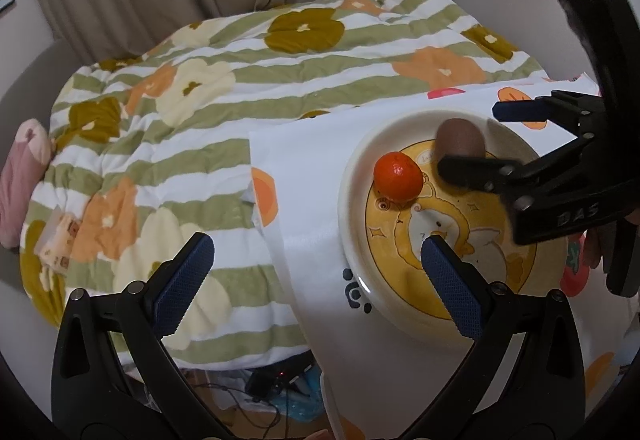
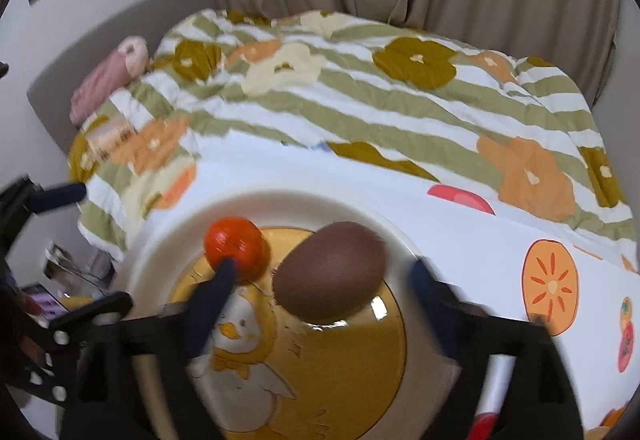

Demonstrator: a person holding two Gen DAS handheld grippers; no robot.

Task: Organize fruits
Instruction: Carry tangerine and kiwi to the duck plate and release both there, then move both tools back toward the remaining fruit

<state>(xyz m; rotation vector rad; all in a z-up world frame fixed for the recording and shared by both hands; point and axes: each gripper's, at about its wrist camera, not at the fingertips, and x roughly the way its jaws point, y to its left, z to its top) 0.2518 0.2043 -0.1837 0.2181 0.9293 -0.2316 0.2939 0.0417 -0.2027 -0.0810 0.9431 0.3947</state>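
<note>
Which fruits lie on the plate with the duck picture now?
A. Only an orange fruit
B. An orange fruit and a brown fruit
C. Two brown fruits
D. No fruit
B: the orange fruit and the brown fruit both rest on the plate, side by side.

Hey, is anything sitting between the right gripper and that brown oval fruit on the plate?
Nothing visible does. The brown oval fruit lies on the white and yellow cartoon plate, directly between the open fingers of the right gripper. The small orange round fruit sits beside it, behind the gripper's left fingertip.
</note>
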